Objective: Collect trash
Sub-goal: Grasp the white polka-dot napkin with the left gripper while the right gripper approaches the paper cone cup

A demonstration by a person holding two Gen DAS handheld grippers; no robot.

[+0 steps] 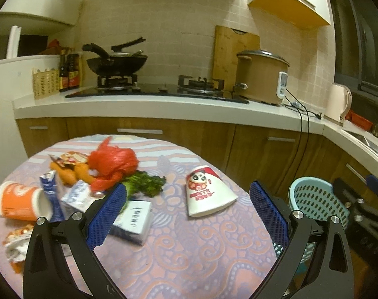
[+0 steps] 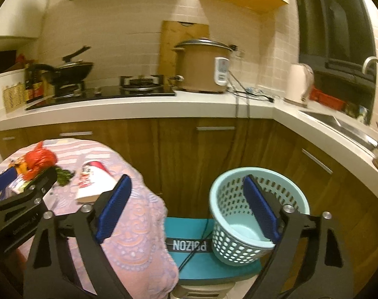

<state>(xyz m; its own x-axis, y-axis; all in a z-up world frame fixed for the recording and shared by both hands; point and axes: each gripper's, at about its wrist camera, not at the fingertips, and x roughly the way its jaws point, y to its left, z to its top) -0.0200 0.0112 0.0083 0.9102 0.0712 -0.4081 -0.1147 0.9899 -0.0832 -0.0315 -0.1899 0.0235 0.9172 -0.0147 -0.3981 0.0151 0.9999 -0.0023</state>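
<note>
Both claws stood wide open and empty. The left gripper [image 1: 187,206] hung over the table [image 1: 189,249], the panda cup [image 1: 206,190] lying between its fingers at frame centre, other trash [image 1: 111,162] at left. The right gripper [image 2: 186,206] framed the basket [image 2: 258,214], lower right.

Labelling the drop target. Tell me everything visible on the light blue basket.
The light blue basket looks like moulded plastic: round, open-topped, tapering downward, with a smooth rim and walls perforated by rows of oval holes. Its solid floor appears empty. It tilts slightly and stands on a teal box printed POIZON, beside the cloth-covered table. In the right wrist view the right gripper hangs in front of it with open jaws, one pad overlapping its rim; contact cannot be confirmed.
</note>
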